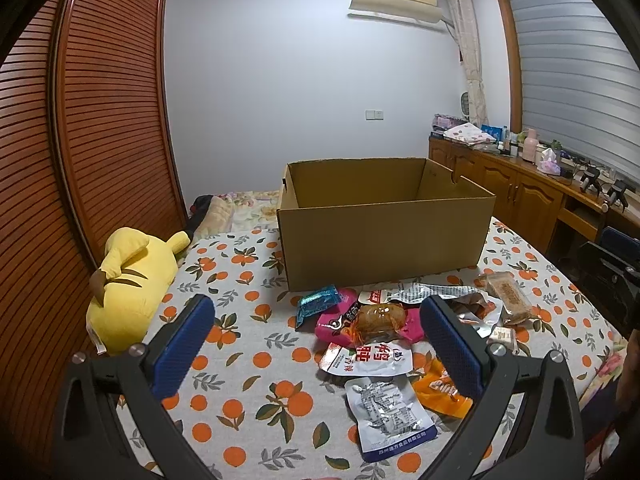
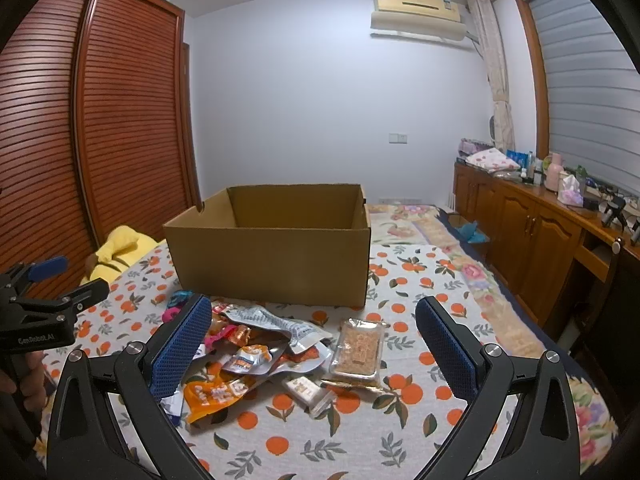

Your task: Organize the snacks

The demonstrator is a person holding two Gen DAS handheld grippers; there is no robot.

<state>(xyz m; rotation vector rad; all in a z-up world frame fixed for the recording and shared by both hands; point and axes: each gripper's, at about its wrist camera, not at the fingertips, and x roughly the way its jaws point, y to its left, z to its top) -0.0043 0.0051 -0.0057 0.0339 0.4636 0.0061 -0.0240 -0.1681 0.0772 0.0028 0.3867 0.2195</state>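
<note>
Left wrist view: the left gripper (image 1: 316, 334) is spread wide, holding nothing, hovering over the snack packets (image 1: 384, 332) piled just in front of the cardboard box (image 1: 380, 240). Right wrist view: the right gripper (image 2: 314, 336) also gapes empty above that pile, near a clear-wrapped cake (image 2: 358, 350).

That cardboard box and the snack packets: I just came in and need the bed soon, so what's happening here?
A person holds a two-finger gripper in each hand. The left gripper and right gripper both hover open over the snack pile on the orange-print bedspread, gripping nothing. The cardboard box stands open behind the pile; no snacks show inside, though its floor is hidden. Sorting hasn't visibly begun.
</note>
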